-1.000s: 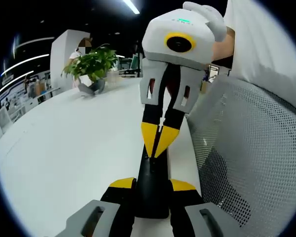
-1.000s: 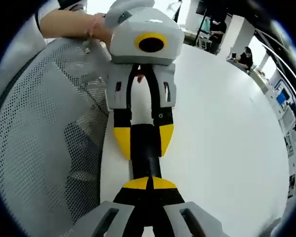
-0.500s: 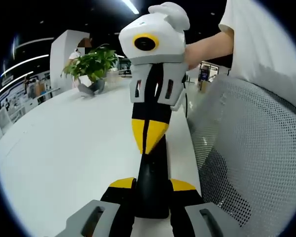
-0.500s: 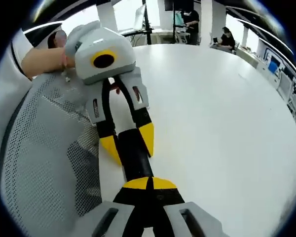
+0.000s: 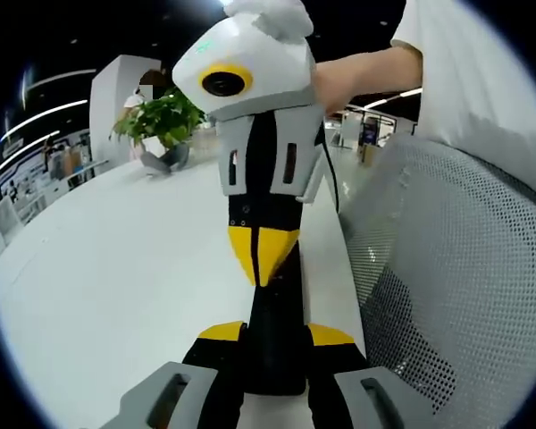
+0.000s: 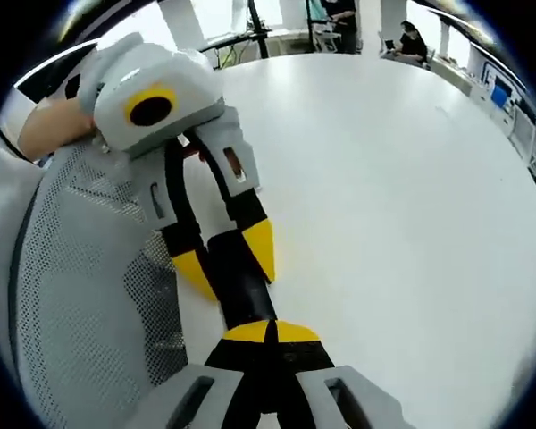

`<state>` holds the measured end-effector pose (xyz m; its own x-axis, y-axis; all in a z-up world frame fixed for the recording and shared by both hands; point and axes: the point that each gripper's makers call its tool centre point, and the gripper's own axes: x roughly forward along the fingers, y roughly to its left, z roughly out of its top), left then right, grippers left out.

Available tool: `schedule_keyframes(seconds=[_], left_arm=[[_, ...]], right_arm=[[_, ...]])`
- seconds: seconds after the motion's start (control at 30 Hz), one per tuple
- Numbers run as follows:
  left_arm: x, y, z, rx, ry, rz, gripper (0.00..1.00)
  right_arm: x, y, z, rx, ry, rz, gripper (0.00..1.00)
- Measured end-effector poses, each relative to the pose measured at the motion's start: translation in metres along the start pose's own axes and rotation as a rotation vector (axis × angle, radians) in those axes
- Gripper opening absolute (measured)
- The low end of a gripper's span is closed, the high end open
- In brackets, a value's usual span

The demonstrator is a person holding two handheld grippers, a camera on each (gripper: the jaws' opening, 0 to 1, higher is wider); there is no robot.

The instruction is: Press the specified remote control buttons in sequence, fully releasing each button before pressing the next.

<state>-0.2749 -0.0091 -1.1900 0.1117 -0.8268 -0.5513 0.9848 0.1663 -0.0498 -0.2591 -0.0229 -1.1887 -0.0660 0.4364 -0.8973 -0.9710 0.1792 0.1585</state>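
Observation:
The black remote (image 5: pixel 272 344) lies lengthwise at the white table's edge, and my left gripper (image 5: pixel 275 335) is shut on its near end, one yellow tip on each side. My right gripper (image 5: pixel 263 259) reaches down from above with its jaws shut, the yellow tips resting on the remote's far part. In the right gripper view, my right gripper (image 6: pixel 270 332) is shut with its tips on the end of the remote (image 6: pixel 241 290). There the left gripper (image 6: pixel 228 261) comes in from the upper left and clamps the remote. The buttons are hidden.
The white table (image 5: pixel 116 268) stretches away to the left, with a potted plant (image 5: pixel 165 116) at its far side. A grey mesh chair back (image 5: pixel 447 295) stands right beside the remote. A person's forearm (image 5: pixel 366 71) and white shirt are above it.
The right gripper's body has swung left and tilted over the remote while its tips stay on it. The left gripper keeps its hold.

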Motion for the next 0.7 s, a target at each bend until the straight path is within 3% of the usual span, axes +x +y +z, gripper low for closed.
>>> schedule_keyframes(seconds=[0.13, 0.23, 0.33, 0.43, 0.57, 0.7], left_arm=[[0.0, 0.0, 0.0, 0.003, 0.002, 0.004, 0.25], [0.0, 0.0, 0.0, 0.003, 0.0, 0.003, 0.25], [0.0, 0.0, -0.001, 0.008, 0.002, 0.005, 0.25], [0.0, 0.0, -0.001, 0.007, 0.001, 0.004, 0.25], [0.0, 0.0, -0.001, 0.007, 0.001, 0.001, 0.25], [0.0, 0.0, -0.001, 0.007, 0.001, 0.004, 0.25]], right_arm=[[-0.002, 0.002, -0.002, 0.001, -0.008, -0.023, 0.0], [-0.004, 0.002, 0.0, -0.011, -0.073, -0.041, 0.0], [-0.008, 0.012, -0.005, -0.082, -0.06, -0.056, 0.0], [-0.01, 0.027, 0.0, -0.105, -0.117, -0.03, 0.0], [-0.007, 0.02, 0.004, -0.122, -0.136, -0.062, 0.0], [-0.004, 0.02, 0.01, -0.127, -0.141, -0.046, 0.0]])
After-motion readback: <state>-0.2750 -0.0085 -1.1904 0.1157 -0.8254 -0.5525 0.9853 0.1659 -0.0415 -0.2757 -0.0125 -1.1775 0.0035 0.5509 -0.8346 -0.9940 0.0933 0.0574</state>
